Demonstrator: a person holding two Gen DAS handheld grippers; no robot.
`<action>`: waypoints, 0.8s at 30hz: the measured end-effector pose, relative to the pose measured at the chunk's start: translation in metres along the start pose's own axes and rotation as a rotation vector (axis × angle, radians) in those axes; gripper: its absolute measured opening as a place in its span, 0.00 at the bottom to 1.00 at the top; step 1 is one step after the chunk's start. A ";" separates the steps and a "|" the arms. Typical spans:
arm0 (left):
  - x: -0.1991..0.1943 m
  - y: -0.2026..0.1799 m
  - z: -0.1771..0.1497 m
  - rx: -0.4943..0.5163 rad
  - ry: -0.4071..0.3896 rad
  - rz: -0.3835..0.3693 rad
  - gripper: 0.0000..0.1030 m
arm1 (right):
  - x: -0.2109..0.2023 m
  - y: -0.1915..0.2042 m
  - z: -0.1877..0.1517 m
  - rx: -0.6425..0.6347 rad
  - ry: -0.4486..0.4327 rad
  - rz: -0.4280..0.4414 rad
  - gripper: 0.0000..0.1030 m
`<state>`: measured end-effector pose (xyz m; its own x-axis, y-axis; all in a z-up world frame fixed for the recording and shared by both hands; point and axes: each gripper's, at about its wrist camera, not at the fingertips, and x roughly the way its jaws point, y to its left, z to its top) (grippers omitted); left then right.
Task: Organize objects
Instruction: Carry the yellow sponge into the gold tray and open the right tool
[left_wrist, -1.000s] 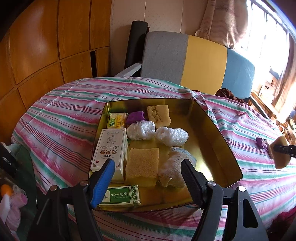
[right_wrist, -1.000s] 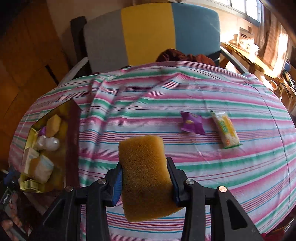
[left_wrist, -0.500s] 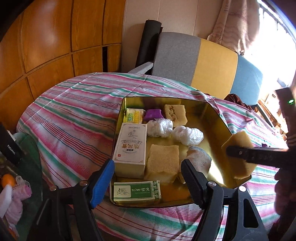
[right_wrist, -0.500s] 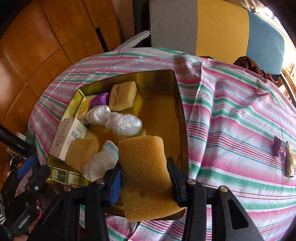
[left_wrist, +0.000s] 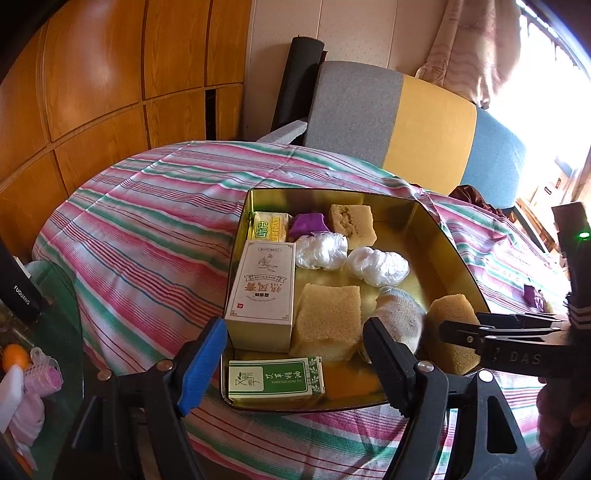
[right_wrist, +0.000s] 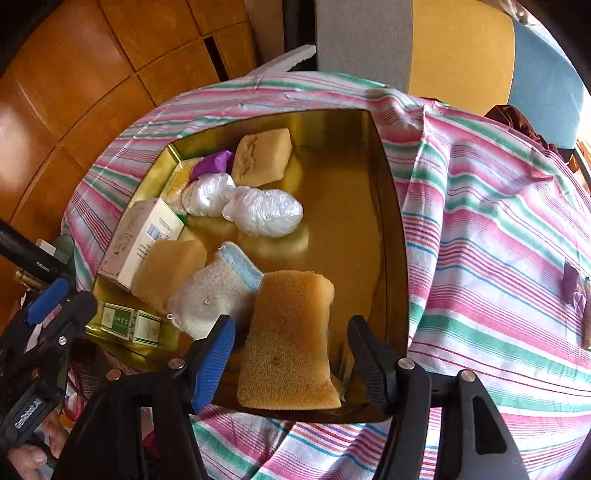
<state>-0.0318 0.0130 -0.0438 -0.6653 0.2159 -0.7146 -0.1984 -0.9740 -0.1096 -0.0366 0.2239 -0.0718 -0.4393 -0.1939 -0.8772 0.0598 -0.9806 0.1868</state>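
A gold tin tray (left_wrist: 448, 240) (right_wrist: 391, 206) sits on the striped table. It holds two white boxes, a green box, sponges, plastic-wrapped bundles, a purple packet and a white sock (right_wrist: 210, 295). My right gripper (right_wrist: 290, 345) is open, its fingers apart on either side of a yellow sponge (right_wrist: 290, 343) that rests in the tray's near right corner; the sponge also shows in the left wrist view (left_wrist: 452, 325). My left gripper (left_wrist: 295, 350) is open and empty, just above the tray's near edge.
A purple packet (right_wrist: 572, 284) and another small packet lie on the cloth to the right of the tray. A grey, yellow and blue chair (left_wrist: 399, 122) stands behind the table. Wooden panels line the left wall.
My right gripper carried the sponge from the right side of the table to the tray, lowered it into the near right corner and opened. My left gripper drew slightly closer to the tray.
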 end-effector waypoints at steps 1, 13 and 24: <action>0.000 -0.001 0.000 0.003 -0.001 0.003 0.75 | -0.005 -0.001 -0.001 0.008 -0.019 0.000 0.62; -0.014 -0.020 0.000 0.069 -0.028 0.004 0.76 | -0.050 -0.035 -0.013 0.032 -0.130 -0.103 0.62; -0.022 -0.052 -0.003 0.160 -0.034 -0.024 0.76 | -0.072 -0.129 -0.032 0.176 -0.123 -0.228 0.62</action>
<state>-0.0048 0.0585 -0.0242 -0.6824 0.2443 -0.6889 -0.3249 -0.9456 -0.0134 0.0164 0.3635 -0.0467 -0.5296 0.0465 -0.8470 -0.2042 -0.9761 0.0740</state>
